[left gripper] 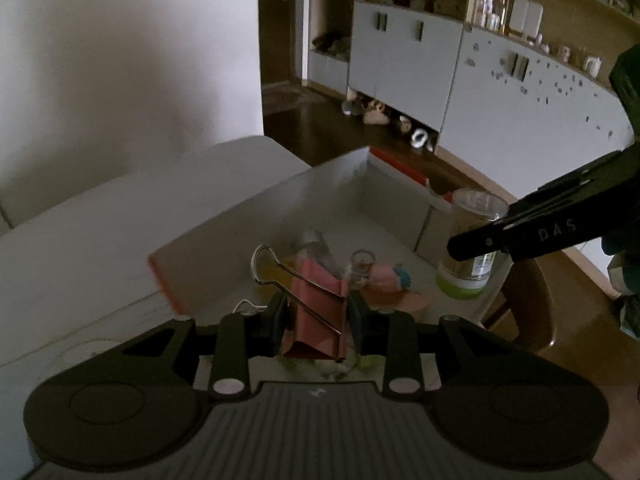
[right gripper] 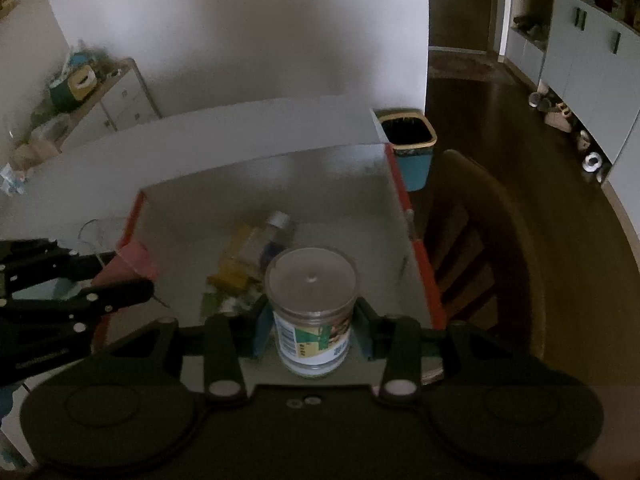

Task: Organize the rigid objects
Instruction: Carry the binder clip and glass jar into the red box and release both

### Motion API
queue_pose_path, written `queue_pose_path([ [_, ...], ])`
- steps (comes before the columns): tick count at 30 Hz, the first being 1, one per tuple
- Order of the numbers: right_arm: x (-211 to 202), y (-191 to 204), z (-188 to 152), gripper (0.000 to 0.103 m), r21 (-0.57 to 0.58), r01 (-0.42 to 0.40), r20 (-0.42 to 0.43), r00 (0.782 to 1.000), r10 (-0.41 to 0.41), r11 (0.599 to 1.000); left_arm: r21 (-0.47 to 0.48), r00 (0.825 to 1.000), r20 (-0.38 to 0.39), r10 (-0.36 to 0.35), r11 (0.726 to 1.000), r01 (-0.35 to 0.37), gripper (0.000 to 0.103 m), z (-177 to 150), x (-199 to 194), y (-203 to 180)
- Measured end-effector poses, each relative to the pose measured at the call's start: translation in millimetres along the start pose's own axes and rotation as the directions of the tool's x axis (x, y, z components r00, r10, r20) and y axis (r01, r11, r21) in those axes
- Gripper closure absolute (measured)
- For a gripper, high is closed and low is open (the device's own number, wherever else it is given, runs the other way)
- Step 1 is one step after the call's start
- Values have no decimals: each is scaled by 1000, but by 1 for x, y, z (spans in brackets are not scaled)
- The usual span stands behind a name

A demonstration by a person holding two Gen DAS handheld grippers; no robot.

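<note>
The left gripper's [left gripper: 316, 318] fingers [left gripper: 276, 320] pinch a pink binder clip [left gripper: 316, 312] by its body, its wire handles folded out, one loop reaching up to the left. The clip hangs over the near part of an open white box [left gripper: 280, 196] with red-edged walls. The right gripper's [right gripper: 312, 330] fingers [right gripper: 366, 334] are clamped on the sides of a clear jar [right gripper: 312, 312] with a printed label and a green base, held upright above the box's near right side. Inside the box, on its floor, lie a small capped bottle [right gripper: 278, 226], a yellow packet [right gripper: 236, 268] and a pink and blue trinket [left gripper: 388, 276], all blurred. The box sits on a white worktop [left gripper: 100, 216], against its right edge. Beyond that edge stand a wooden chair [right gripper: 488, 248] and a blue bin [right gripper: 412, 148] on the dark floor.
</note>
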State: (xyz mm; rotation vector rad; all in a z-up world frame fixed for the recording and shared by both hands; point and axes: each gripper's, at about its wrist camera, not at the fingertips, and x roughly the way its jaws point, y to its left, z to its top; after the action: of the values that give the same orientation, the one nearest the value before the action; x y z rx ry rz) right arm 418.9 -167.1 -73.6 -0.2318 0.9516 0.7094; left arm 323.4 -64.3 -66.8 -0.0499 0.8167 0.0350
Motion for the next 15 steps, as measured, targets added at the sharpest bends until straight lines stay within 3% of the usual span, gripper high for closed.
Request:
queue_pose_path([
  [7, 22, -10, 3, 61, -70, -15, -69, 998, 10, 997, -14, 993, -121, 14, 1000, -15, 72, 9, 53, -15],
  [15, 41, -12, -2, 61, -123, -37, -130, 991, 21, 992, -49, 973, -225, 50, 997, -62, 72, 5, 88, -14],
])
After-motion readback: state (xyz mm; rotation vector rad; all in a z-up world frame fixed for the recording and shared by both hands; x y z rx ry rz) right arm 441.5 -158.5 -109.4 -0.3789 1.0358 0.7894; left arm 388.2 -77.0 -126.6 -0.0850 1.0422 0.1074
